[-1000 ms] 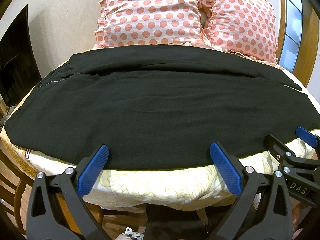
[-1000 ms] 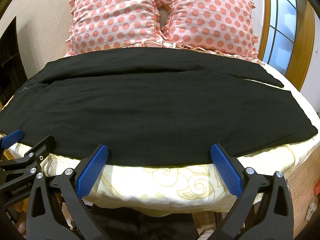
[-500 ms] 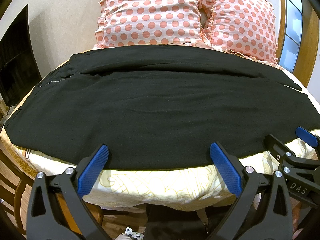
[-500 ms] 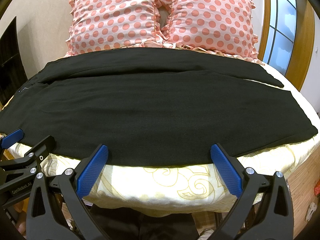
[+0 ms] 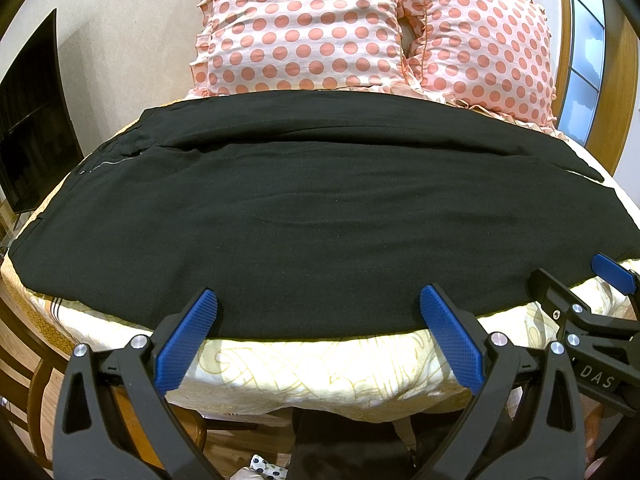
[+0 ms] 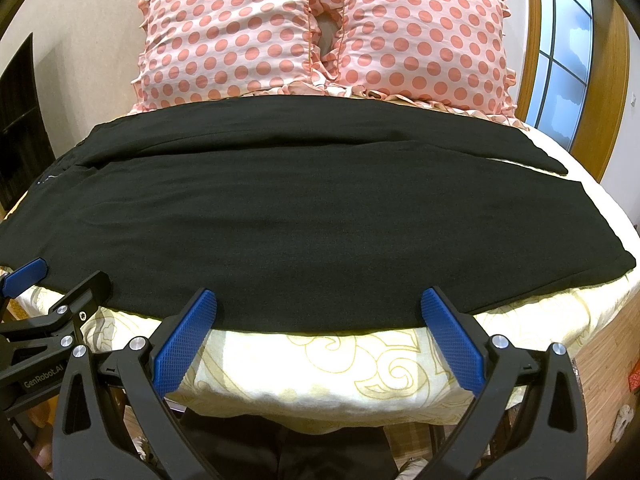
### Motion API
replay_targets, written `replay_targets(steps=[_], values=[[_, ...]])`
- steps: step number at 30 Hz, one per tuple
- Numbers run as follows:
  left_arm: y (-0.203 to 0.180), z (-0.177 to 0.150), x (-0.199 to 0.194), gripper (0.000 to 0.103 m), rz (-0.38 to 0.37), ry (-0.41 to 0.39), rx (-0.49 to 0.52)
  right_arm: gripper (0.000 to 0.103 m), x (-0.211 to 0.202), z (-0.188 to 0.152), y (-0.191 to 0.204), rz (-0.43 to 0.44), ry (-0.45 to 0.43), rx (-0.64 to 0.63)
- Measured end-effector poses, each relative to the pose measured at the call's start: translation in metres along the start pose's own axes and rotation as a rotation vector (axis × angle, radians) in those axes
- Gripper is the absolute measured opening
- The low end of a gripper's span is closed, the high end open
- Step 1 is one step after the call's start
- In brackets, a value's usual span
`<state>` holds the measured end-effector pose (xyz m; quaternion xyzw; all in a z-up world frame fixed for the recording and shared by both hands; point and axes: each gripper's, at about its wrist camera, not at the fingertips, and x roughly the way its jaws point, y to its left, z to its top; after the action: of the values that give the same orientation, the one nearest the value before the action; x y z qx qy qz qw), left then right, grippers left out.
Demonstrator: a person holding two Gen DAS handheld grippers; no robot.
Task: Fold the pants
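Observation:
Black pants (image 5: 312, 216) lie flat across the bed, waist with a zipper at the left, leg ends at the right; they also show in the right wrist view (image 6: 304, 220). One leg lies behind the other. My left gripper (image 5: 318, 312) is open and empty at the near hem, left of centre. My right gripper (image 6: 318, 312) is open and empty at the near hem, further right. Each gripper shows at the edge of the other's view: the right one (image 5: 592, 296) and the left one (image 6: 52, 284).
The bed (image 6: 360, 368) has a cream patterned cover. Two pink polka-dot pillows (image 5: 304, 28) (image 6: 420, 36) stand at the headboard. A dark screen (image 5: 32, 120) is at the left wall, a window (image 6: 560, 60) at the right. Wooden floor lies below.

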<state>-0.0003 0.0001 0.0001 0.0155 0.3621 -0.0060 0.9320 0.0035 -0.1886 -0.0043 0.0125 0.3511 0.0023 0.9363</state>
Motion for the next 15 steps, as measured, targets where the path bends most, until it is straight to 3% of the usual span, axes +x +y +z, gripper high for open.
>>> replay_targets(steps=[7, 11, 15], values=[[-0.001, 0.001, -0.006, 0.101, 0.002, -0.049, 0.004, 0.102, 0.001, 0.001, -0.002, 0.018, 0.0, -0.021], [0.002, 0.007, -0.005, 0.101, -0.007, -0.015, 0.023, 0.102, 0.001, 0.005, -0.005, 0.067, 0.01, -0.044], [0.006, 0.017, -0.015, 0.101, 0.041, -0.073, 0.072, 0.102, -0.002, 0.031, -0.038, 0.131, -0.016, 0.041]])
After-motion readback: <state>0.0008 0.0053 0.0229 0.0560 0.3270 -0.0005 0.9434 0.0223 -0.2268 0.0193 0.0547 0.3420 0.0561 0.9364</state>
